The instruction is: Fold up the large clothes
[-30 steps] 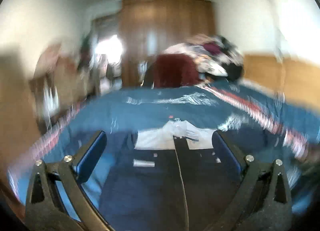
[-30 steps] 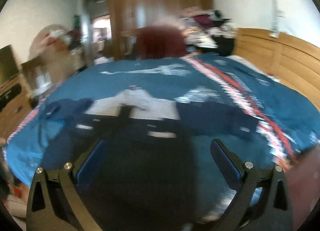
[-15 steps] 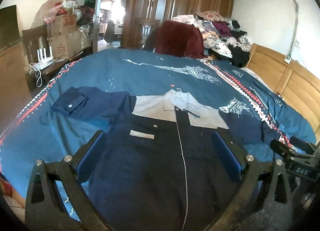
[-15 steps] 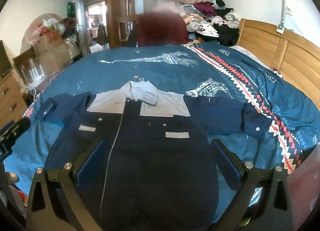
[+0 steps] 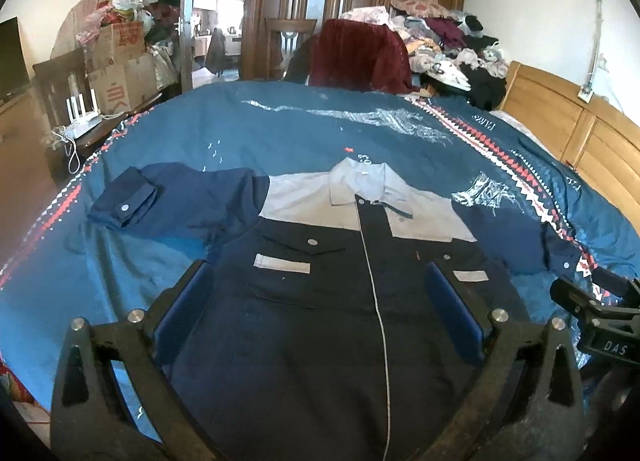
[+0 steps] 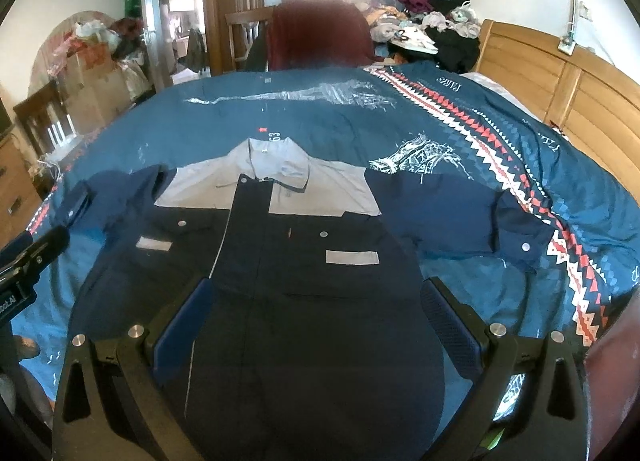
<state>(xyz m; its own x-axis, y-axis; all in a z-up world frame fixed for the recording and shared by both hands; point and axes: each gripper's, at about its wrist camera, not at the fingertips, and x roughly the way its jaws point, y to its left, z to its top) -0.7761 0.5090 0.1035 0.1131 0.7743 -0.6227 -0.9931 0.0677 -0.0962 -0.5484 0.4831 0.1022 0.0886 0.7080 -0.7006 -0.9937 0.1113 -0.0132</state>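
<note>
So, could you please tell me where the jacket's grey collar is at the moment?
The grey collar lies flat at the far end of the jacket, centred on the blue bedspread, ahead of both open hand-held grippers; the right wrist view shows it left of centre.

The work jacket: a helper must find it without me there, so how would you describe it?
On the bed with the blue patterned cover, it lies flat, front up, sleeves spread. The work jacket is dark navy with a pale grey collar and shoulders, unlike the jumbled clothes pile behind.

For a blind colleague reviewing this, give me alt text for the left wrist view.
A navy work jacket with a grey yoke lies flat, front up, sleeves spread, on a blue patterned bedspread. The open left gripper hovers over it; the right gripper shows at the right edge.
</note>
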